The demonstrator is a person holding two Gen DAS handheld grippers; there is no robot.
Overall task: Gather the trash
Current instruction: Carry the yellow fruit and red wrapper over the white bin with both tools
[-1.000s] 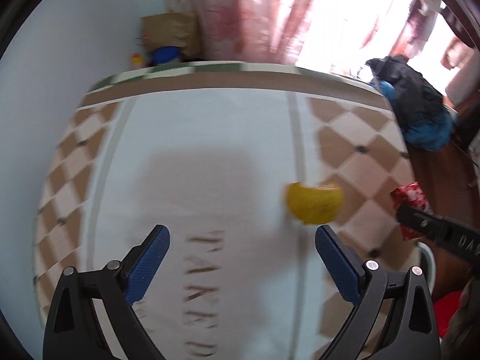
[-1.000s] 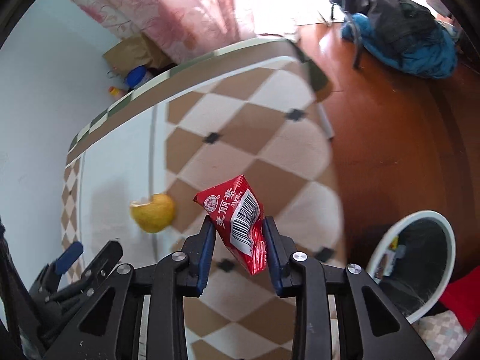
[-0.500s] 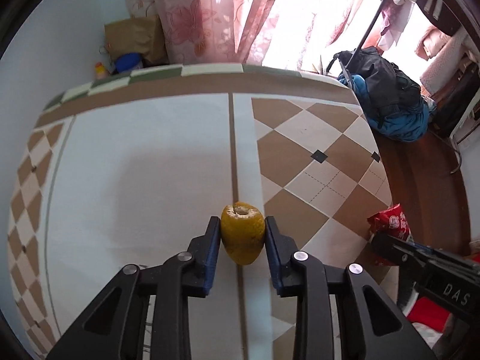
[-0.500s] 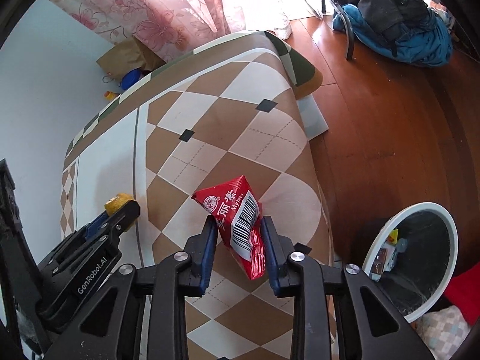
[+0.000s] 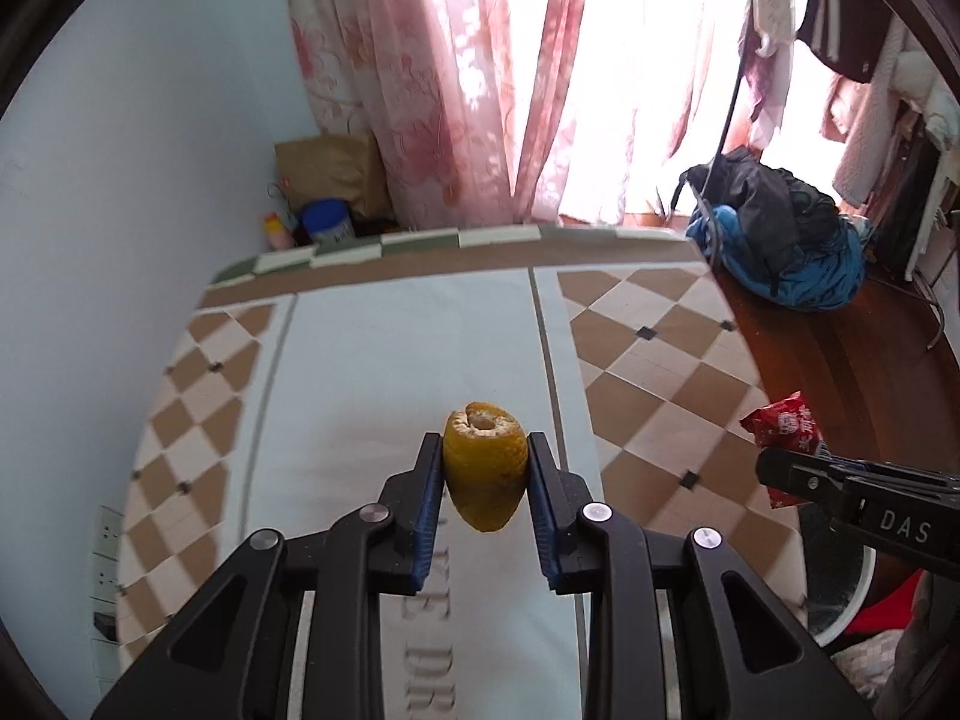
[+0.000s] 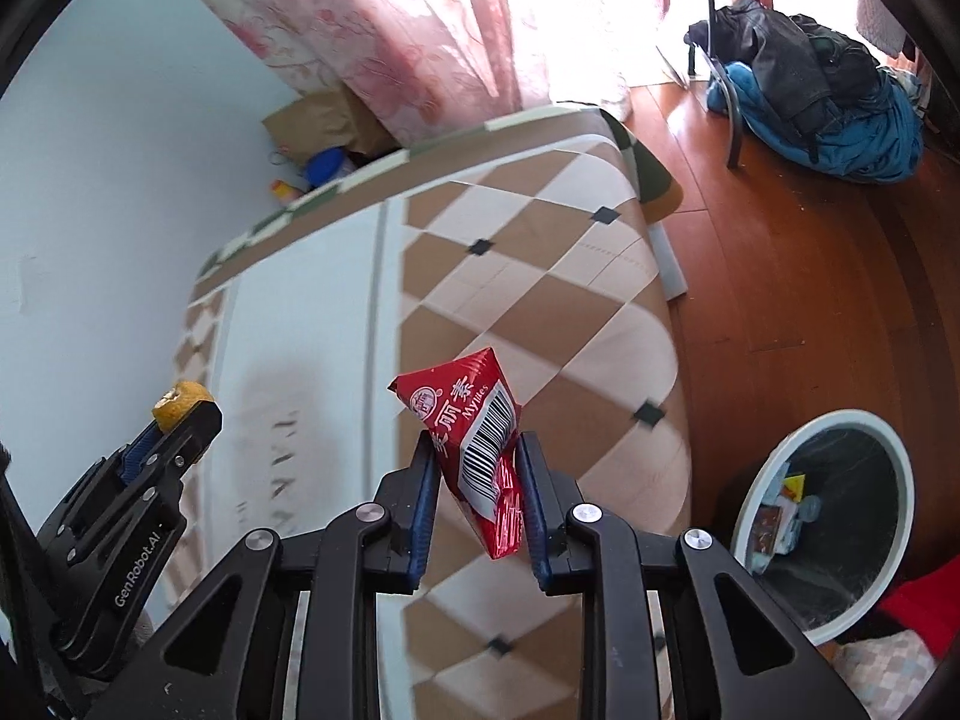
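A yellow piece of fruit peel (image 5: 485, 468) is pinched between the blue pads of my left gripper (image 5: 485, 462), lifted above the bed (image 5: 384, 348). From the right wrist view the same peel (image 6: 180, 403) pokes out of the left gripper (image 6: 174, 420) at the left. My right gripper (image 6: 476, 468) is shut on a red snack wrapper (image 6: 474, 444) with a barcode, held over the bed's right edge. That wrapper (image 5: 783, 429) also shows at the right of the left wrist view. A white-rimmed trash bin (image 6: 831, 522) with a black liner stands on the floor at the lower right.
The bed has a brown and cream checked cover (image 6: 540, 276). A blue and black pile of clothes (image 5: 780, 246) lies on the wooden floor (image 6: 810, 276). A brown paper bag (image 5: 330, 171) and a blue jar (image 5: 327, 219) stand by the pink curtain (image 5: 456, 72).
My left gripper swung over to the peel, shut on it and lifted it off the bed. My right gripper rose with the wrapper still in its jaws.
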